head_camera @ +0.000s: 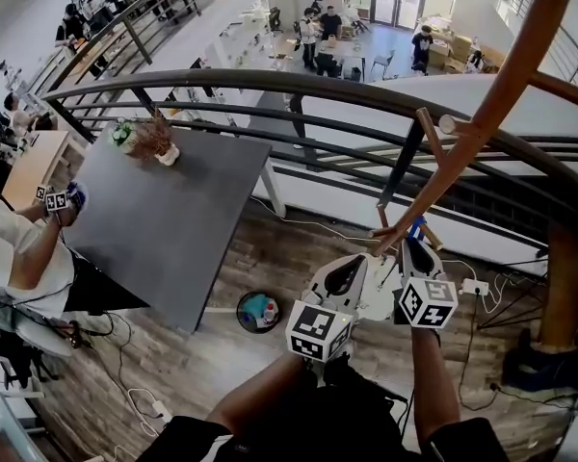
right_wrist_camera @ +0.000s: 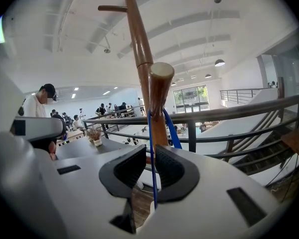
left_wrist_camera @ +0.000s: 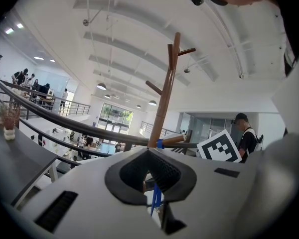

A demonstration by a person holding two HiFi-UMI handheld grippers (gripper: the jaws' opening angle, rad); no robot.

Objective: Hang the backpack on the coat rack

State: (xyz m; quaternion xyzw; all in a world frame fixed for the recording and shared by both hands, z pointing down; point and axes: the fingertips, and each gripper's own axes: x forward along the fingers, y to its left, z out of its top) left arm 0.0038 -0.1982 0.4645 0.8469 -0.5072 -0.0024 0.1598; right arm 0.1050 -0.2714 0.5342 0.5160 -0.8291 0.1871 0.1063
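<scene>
A curved dark metal railing (head_camera: 270, 80) is sweeping across the mezzanine, and a dark grey rectangular worktop (head_camera: 173, 210) is standing on the wood-plank floor (head_camera: 222, 354) just inside it. A tall wooden coat rack with slanted pegs (head_camera: 482, 114) is rising at the right, close to the railing.

The person is holding both grippers up at the rack's lowest pegs. The left gripper (head_camera: 361, 263) is sitting just left of the right gripper (head_camera: 414, 248). The backpack shows clearly only by its thin blue strap (head_camera: 419, 227), which is lying against those lower pegs. Whether the black mass at the bottom edge of the head view is the pack or clothing cannot be told.

In the right gripper view the strap (right_wrist_camera: 172, 128) is looping around a round-ended peg (right_wrist_camera: 161, 78) and running down between the jaws, which are pinching it with a narrow slit left between them. In the left gripper view the jaws are closing on the same strap (left_wrist_camera: 156, 198), which is hanging down between them.

A small white pot of dried plants (head_camera: 154, 141) is sitting at the worktop's far left corner.
</scene>
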